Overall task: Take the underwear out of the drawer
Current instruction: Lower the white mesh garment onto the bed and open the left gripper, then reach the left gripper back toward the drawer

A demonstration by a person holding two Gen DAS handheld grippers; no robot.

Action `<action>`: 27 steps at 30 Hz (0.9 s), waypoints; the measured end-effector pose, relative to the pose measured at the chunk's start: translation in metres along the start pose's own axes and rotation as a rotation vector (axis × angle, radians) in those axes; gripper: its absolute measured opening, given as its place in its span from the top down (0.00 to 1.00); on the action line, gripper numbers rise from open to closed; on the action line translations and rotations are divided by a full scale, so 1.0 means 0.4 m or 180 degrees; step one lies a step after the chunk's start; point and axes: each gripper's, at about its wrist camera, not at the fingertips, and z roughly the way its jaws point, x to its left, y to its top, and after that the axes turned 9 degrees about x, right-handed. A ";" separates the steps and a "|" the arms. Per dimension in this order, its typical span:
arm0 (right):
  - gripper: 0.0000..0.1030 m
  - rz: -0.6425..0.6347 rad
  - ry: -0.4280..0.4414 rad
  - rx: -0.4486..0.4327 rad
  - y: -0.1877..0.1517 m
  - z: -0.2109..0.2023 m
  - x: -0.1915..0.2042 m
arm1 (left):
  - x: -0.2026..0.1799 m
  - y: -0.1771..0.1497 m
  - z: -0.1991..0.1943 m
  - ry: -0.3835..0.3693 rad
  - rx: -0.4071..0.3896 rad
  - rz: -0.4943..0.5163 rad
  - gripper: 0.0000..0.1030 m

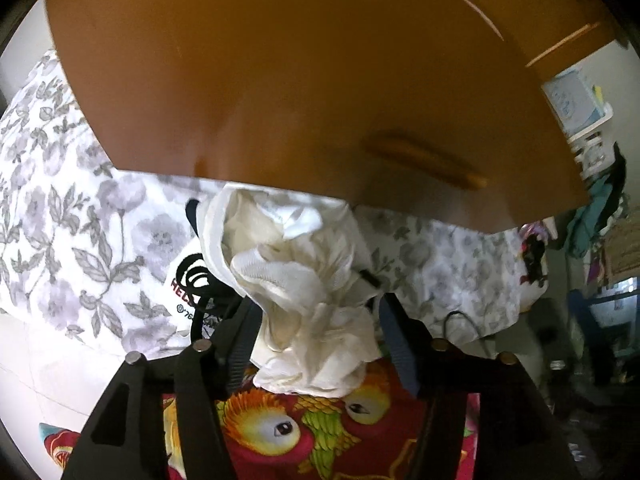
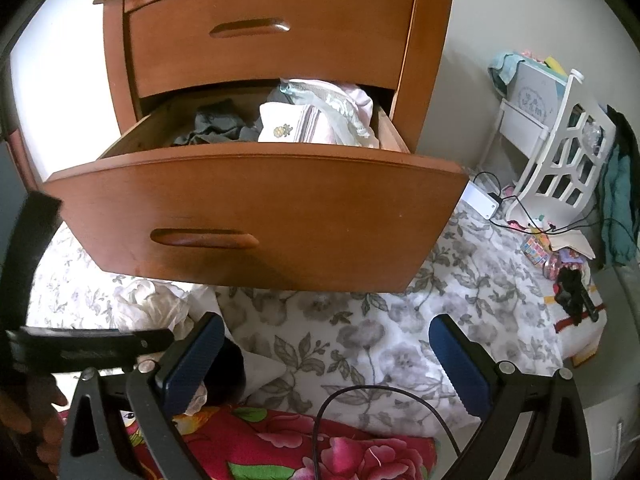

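Your left gripper (image 1: 316,344) is standing with fingers released around the white underwear (image 1: 304,280), which is lying on the bed just below the drawer (image 2: 256,216) front. It may be snagging a finger, hard to tell; lifting could be dragging it along. Your right gripper (image 2: 324,360) is hanging spread, empty.

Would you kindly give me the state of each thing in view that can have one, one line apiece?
Lower drawer: pulled open, clothes inside.
Upper drawer: shut.
White underwear: out of the drawer, crumpled on the bed between the left fingers.
Left gripper: open, pads apart around the cloth.
Right gripper: open, empty.
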 end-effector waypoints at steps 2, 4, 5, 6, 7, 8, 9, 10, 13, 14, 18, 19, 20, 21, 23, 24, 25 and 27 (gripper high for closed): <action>0.00 -0.0001 -0.0002 -0.0003 0.001 -0.001 0.000 | -0.008 0.000 -0.034 -0.0038 -0.0083 0.0011 0.33; 0.00 -0.0002 0.0000 -0.0010 0.002 -0.005 0.001 | -0.014 -0.001 -0.064 -0.0090 -0.0162 0.0029 0.32; 0.00 -0.0003 0.0000 -0.0015 0.003 -0.007 0.001 | -0.017 -0.002 -0.083 -0.0115 -0.0211 0.0036 0.32; 0.00 -0.0005 -0.0001 -0.0017 0.004 -0.009 0.002 | -0.019 -0.003 -0.102 -0.0127 -0.0265 0.0036 0.32; 0.00 -0.0007 0.0001 -0.0019 0.004 -0.010 0.002 | -0.022 -0.003 -0.114 -0.0126 -0.0310 0.0033 0.32; 0.00 -0.0009 0.0001 -0.0023 0.005 -0.011 0.002 | -0.024 -0.004 -0.130 -0.0121 -0.0360 0.0031 0.31; 0.00 -0.0009 0.0001 -0.0027 0.004 -0.013 0.002 | -0.025 -0.004 -0.147 -0.0121 -0.0411 0.0026 0.30; 0.00 -0.0011 0.0002 -0.0031 0.005 -0.014 0.002 | -0.025 -0.005 -0.157 -0.0122 -0.0448 0.0024 0.30; 0.00 -0.0014 0.0004 -0.0037 0.005 -0.016 0.002 | -0.025 -0.009 -0.190 -0.0082 -0.0571 0.0037 0.21; 0.00 -0.0016 0.0004 -0.0038 0.005 -0.017 0.003 | -0.019 -0.010 -0.206 -0.0056 -0.0619 0.0044 0.20; 0.00 -0.0030 0.0008 -0.0046 0.005 -0.020 0.008 | -0.017 -0.015 -0.232 0.0021 -0.0766 0.0052 0.10; 0.00 -0.0034 0.0009 -0.0049 0.005 -0.021 0.008 | -0.019 -0.017 -0.236 0.0039 -0.0804 0.0058 0.06; 0.00 -0.0036 0.0009 -0.0052 0.005 -0.022 0.008 | -0.019 -0.018 -0.242 0.0059 -0.0864 0.0072 0.02; 0.00 -0.0037 0.0011 -0.0055 0.004 -0.022 0.008 | -0.022 -0.020 -0.248 0.0076 -0.0930 0.0090 0.02; 0.00 -0.0037 0.0013 -0.0056 0.005 -0.022 0.008 | -0.027 -0.021 -0.256 0.0107 -0.0987 0.0120 0.02; 0.00 -0.0037 0.0015 -0.0053 0.005 -0.022 0.008 | -0.030 -0.021 -0.261 0.0133 -0.1012 0.0141 0.02; 0.00 -0.0035 0.0016 -0.0053 0.005 -0.023 0.008 | -0.034 -0.021 -0.266 0.0156 -0.1049 0.0159 0.02; 0.00 -0.0035 0.0025 -0.0050 0.006 -0.021 0.009 | -0.038 -0.023 -0.278 0.0190 -0.1161 0.0189 0.02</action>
